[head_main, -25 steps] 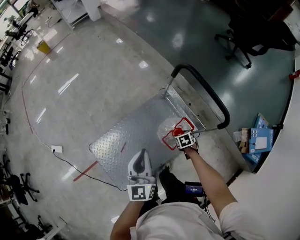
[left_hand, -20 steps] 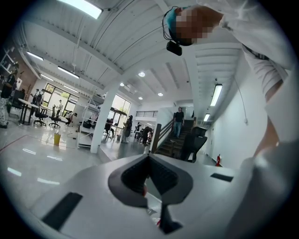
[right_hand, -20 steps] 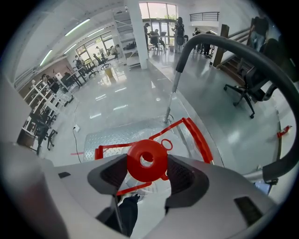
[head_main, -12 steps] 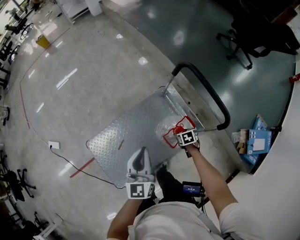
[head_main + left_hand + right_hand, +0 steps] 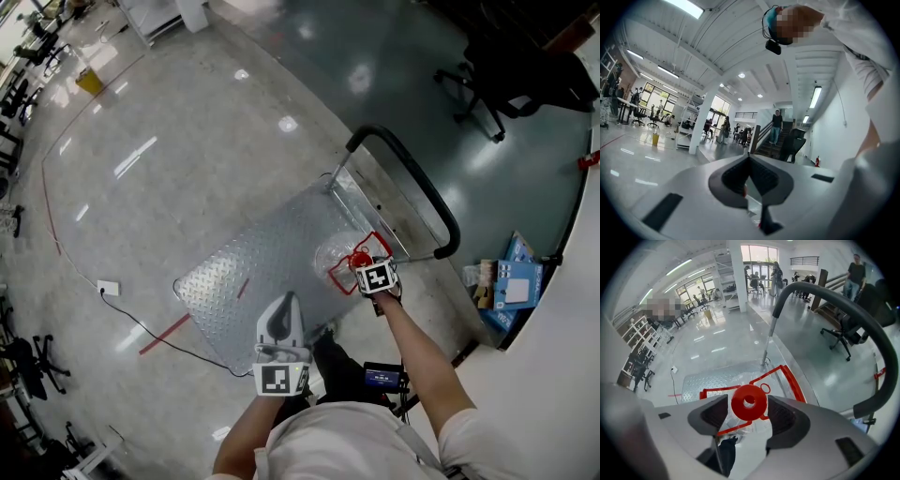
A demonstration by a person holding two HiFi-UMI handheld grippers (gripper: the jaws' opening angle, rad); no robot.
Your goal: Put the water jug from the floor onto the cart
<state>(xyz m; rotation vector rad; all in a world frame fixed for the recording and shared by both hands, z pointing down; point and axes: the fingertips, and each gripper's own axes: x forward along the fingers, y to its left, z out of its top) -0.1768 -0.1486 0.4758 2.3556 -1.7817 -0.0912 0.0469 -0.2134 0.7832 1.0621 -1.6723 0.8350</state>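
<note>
The water jug (image 5: 336, 255) is clear plastic with a red cap and a red carrying frame. It is over the diamond-plate deck of the cart (image 5: 253, 272), close to the black push handle (image 5: 412, 183). My right gripper (image 5: 361, 263) reaches down onto its top. In the right gripper view the red cap (image 5: 749, 401) fills the gap between the two pads of the right gripper (image 5: 749, 416), which is shut on it. My left gripper (image 5: 284, 307) is held by my body, off the cart's near edge. The left gripper (image 5: 750, 159) points out into the hall, shut and empty.
Office chairs (image 5: 506, 66) stand beyond the cart's handle. Blue boxes (image 5: 516, 281) lie on the floor by a white counter (image 5: 562, 366) at the right. A white socket block (image 5: 108, 288) trails a black cable towards the cart, beside a red tape strip (image 5: 164, 335).
The right gripper and the jug have shifted only slightly over the cart deck near the handle. The left gripper has stayed by my body.
</note>
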